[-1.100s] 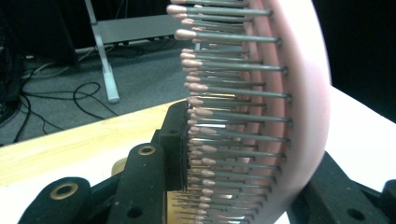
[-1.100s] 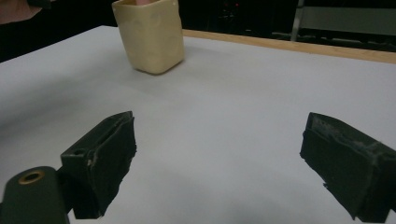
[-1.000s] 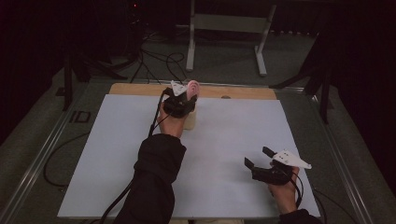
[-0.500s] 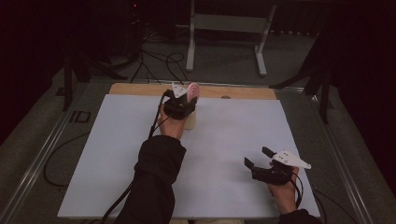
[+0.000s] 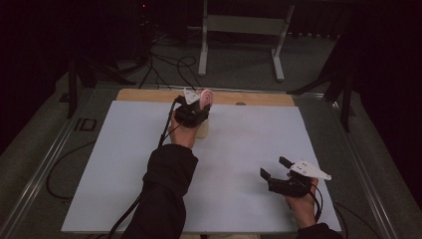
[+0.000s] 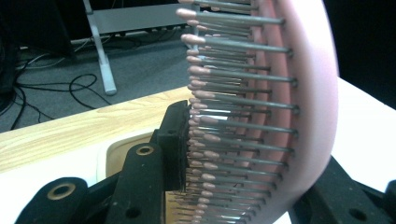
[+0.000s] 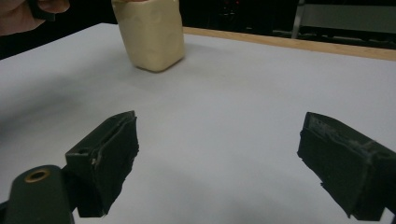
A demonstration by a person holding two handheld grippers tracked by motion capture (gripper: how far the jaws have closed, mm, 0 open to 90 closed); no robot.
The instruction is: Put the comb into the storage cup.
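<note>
A pink hairbrush [image 6: 280, 116] with grey, pink-tipped bristles stands upright between the jaws of my left gripper [image 6: 247, 158], one pad against the bristles and the other behind its back. In the high view my left gripper [image 5: 191, 112] holds the brush [image 5: 205, 98] at the far middle of the table, just above a cream container [image 5: 202, 130]. My right gripper [image 5: 273, 167] rests near the front right, open with nothing between its jaws. In the right gripper view the right gripper [image 7: 219, 158] faces the cream container [image 7: 152, 35] across bare white table.
A white sheet [image 5: 249, 149] covers the table, with a wooden strip [image 5: 259, 98] along its far edge. Behind the table stand a metal frame [image 5: 239, 30] and loose cables [image 5: 169, 64] on the floor.
</note>
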